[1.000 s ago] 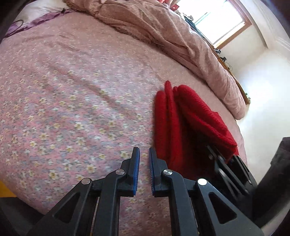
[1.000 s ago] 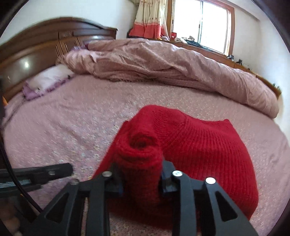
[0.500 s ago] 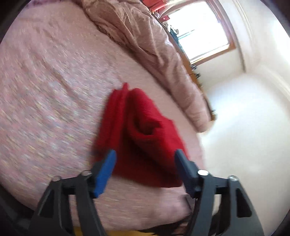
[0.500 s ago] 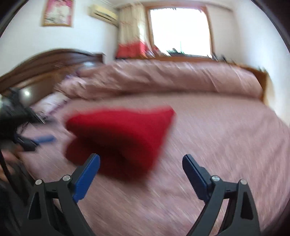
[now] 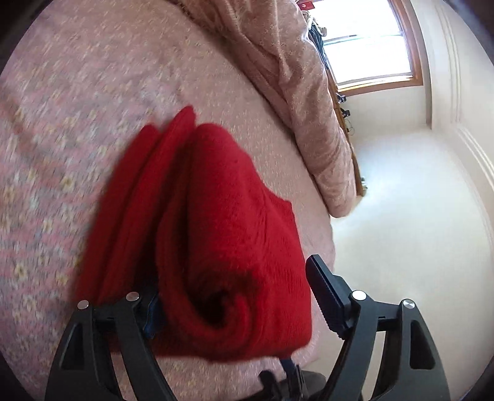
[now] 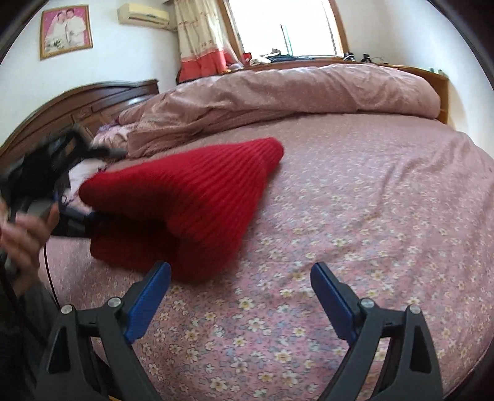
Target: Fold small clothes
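Observation:
A folded red knit garment (image 5: 210, 222) lies on the pink flowered bed sheet (image 5: 61, 123). My left gripper (image 5: 237, 296) is open, its fingers standing on either side of the garment's thick near fold; the left finger is partly buried in the cloth. In the right wrist view the garment (image 6: 191, 197) lies left of centre, with the left gripper (image 6: 58, 172) at its far left end. My right gripper (image 6: 240, 296) is open and empty, over the sheet just in front of the garment.
A bunched pink duvet (image 6: 278, 92) lies along the far side of the bed, below the window (image 6: 284, 27). A dark wooden headboard (image 6: 92, 101) and a pillow (image 6: 108, 138) are at the left. The bed's edge and pale floor (image 5: 416, 216) are on the right in the left wrist view.
My right gripper has let go of the garment, opened and pulled back. My left gripper has opened and moved in around the garment's near fold.

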Demonstrator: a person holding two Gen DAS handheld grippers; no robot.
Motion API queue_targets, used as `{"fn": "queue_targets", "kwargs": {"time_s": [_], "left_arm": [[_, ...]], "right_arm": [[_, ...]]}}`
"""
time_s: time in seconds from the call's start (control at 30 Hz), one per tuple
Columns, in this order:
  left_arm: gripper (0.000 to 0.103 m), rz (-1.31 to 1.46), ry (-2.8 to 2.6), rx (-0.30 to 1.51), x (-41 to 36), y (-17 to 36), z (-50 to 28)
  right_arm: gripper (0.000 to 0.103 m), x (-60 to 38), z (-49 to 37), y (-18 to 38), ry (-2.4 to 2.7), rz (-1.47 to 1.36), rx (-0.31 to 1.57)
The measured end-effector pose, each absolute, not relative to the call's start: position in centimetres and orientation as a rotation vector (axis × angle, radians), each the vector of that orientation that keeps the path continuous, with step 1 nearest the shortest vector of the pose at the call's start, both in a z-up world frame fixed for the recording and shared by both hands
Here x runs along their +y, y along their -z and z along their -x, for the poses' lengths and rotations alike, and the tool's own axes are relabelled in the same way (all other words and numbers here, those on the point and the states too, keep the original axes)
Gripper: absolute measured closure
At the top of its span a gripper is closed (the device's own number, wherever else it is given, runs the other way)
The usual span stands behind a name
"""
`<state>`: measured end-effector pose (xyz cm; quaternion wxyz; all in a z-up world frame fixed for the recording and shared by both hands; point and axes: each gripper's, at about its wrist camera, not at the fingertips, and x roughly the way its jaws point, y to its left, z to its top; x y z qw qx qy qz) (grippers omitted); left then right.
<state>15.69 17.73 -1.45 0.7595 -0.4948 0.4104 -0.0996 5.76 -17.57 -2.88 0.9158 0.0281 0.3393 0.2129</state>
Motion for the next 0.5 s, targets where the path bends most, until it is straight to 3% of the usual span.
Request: {"fn": "queue_targets", "kwargs": {"time_s": [0.07, 0.1, 0.5], "left_arm": [[0.052, 1.047, 0.211, 0.876, 17.3, 0.8, -16.4], [0.081, 1.005, 0.189, 0.881, 17.0, 0.3, -16.8], [0.085, 0.754, 0.326, 0.734, 9.5, -9.6, -18.8]], "right_arm": [[0.008, -17.1, -5.8, 3.2, -0.441, -0.049, 0.707], [0.008, -16.9, -6.0, 3.3, -0.439, -0.047, 0.708], [0.008, -15.4, -7.7, 2.2, -0.385, -0.075, 0.632]]}}
